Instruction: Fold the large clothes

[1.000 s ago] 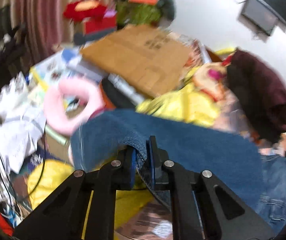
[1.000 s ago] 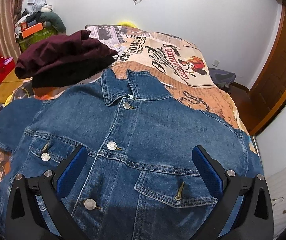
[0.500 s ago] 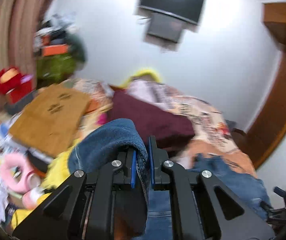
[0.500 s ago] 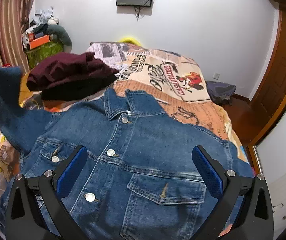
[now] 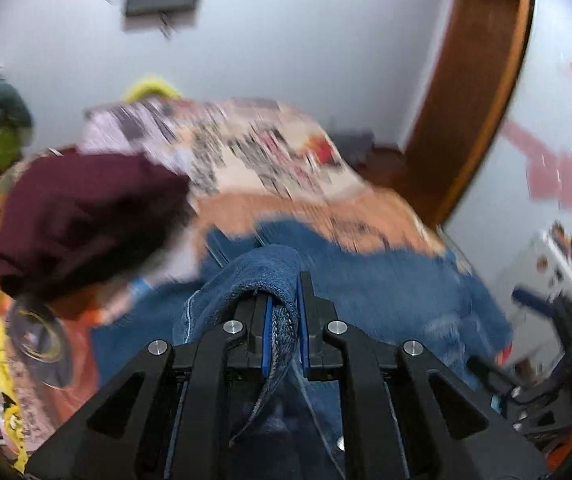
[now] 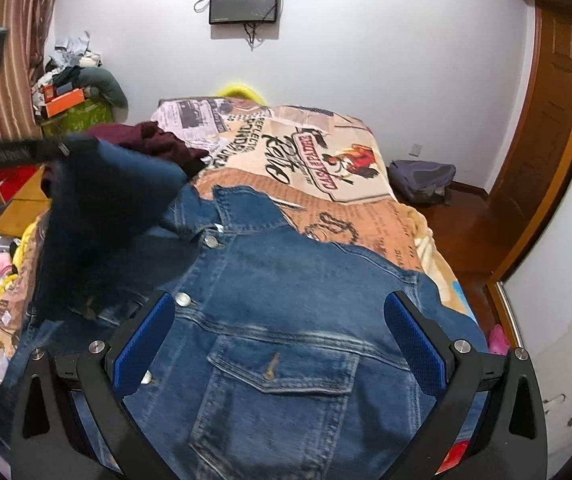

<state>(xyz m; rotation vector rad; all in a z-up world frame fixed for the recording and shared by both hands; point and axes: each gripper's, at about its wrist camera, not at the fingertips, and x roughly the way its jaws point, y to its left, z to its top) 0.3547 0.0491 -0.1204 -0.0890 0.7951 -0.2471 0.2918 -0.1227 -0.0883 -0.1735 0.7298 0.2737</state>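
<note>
We see the denim jacket (image 6: 286,312) lying front-up on the bed (image 6: 325,184), collar toward the far wall, buttons and a flapped chest pocket showing. Our right gripper (image 6: 282,336) hangs above the jacket's near half with its jaws spread wide; the chest pocket sits between the two blue pads (image 6: 413,344), and neither pad touches cloth so far as we can tell. Our left gripper (image 5: 284,328) has its jaws pressed together on the cuff end of the jacket's sleeve (image 5: 262,276), the denim edge pinched between the blue pads and bulging up over the fingertips. In the right wrist view that sleeve is lifted at the left and drapes over the jacket's left shoulder, blurred. A folded maroon garment (image 5: 82,216) rests on the bed at far left, just beside the jacket's collar.
</note>
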